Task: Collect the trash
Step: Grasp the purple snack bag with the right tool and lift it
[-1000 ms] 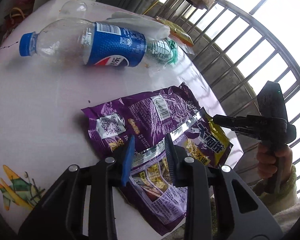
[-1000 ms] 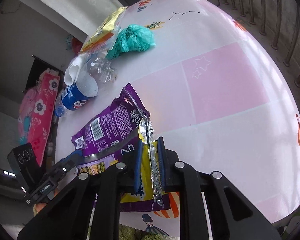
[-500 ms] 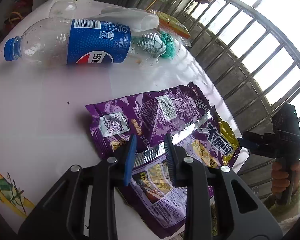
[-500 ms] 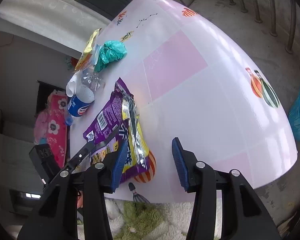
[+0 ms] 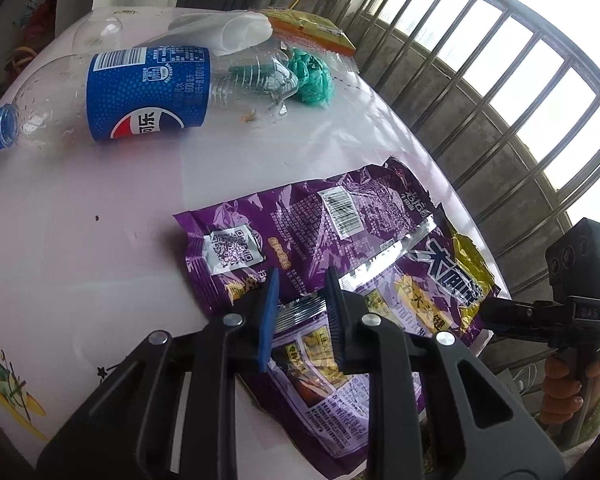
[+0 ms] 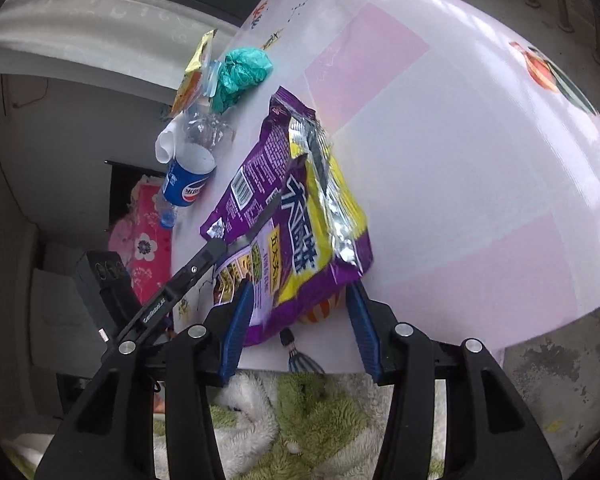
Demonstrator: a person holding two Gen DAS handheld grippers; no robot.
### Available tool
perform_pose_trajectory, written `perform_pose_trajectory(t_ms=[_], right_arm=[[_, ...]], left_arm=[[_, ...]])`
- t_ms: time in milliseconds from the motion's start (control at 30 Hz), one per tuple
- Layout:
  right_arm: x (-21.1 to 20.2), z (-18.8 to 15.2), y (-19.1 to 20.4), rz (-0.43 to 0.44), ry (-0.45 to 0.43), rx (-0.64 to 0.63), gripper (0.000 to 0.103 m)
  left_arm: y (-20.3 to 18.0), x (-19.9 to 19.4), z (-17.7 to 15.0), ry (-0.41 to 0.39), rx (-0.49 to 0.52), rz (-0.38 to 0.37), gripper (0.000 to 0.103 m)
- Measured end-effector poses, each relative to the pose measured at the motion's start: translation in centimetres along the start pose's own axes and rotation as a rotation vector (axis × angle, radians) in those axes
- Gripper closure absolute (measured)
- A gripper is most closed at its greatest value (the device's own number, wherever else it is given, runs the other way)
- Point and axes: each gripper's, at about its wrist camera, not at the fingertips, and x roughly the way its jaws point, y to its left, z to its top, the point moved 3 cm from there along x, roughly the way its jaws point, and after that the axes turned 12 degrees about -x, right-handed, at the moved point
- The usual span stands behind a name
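Observation:
A torn purple snack wrapper [image 5: 340,248] lies flat on the pale pink table [image 5: 80,208]; it also shows in the right wrist view [image 6: 296,208]. My left gripper [image 5: 300,308] is open, its blue pads straddling the wrapper's silver torn edge, low over it. My right gripper [image 6: 296,312] is wide open at the table's near edge, with the wrapper's lower end between the pads. An empty Pepsi bottle [image 5: 140,92], a crumpled teal bag [image 5: 312,80], a white paper cup [image 5: 228,32] and a yellow-orange packet [image 5: 312,28] lie farther back.
A metal railing [image 5: 500,100] runs beyond the table's far side. The table edge [image 6: 540,312] drops to a concrete floor. A green and white fluffy cloth [image 6: 300,420] lies under my right gripper. A pink flowered cloth [image 6: 144,240] hangs at the left.
My right gripper has let go of the wrapper, opened wide and pulled back to the table edge. My left gripper has crept forward over the wrapper, still open.

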Motion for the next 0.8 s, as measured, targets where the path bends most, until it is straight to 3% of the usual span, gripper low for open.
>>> perform_pose_trajectory(t_ms=[200, 300, 400, 500, 667, 800], right_arm=[[1.5, 0.3, 1.2, -0.019, -0.036, -0.017, 0.066], [1.7, 0.0, 1.6, -0.053, -0.052, -0.041, 0.076], [1.9, 0.5, 1.4, -0.09, -0.068, -0.06, 0.093], [1.4, 1.4, 1.5, -0.097, -0.094, -0.086, 0.098], [0.0, 3.3, 2.3, -0.085, -0.145, -0.155, 0.1], [-1.3, 5.1, 3.0, -0.065, -0.189, -0.195, 0.101]], left_arm=[[-0.6, 0.5, 0.2, -0.009, 0.022, 0.013, 0.081], [-0.9, 0.7, 0.4, -0.013, 0.024, 0.016, 0.081], [-0.9, 0.7, 0.6, -0.007, 0.017, 0.007, 0.081], [-0.5, 0.3, 0.9, -0.002, -0.009, -0.032, 0.082], [-0.3, -2.3, 2.1, -0.087, -0.003, -0.071, 0.082], [0.6, -5.9, 4.5, -0.2, -0.019, -0.086, 0.081]])
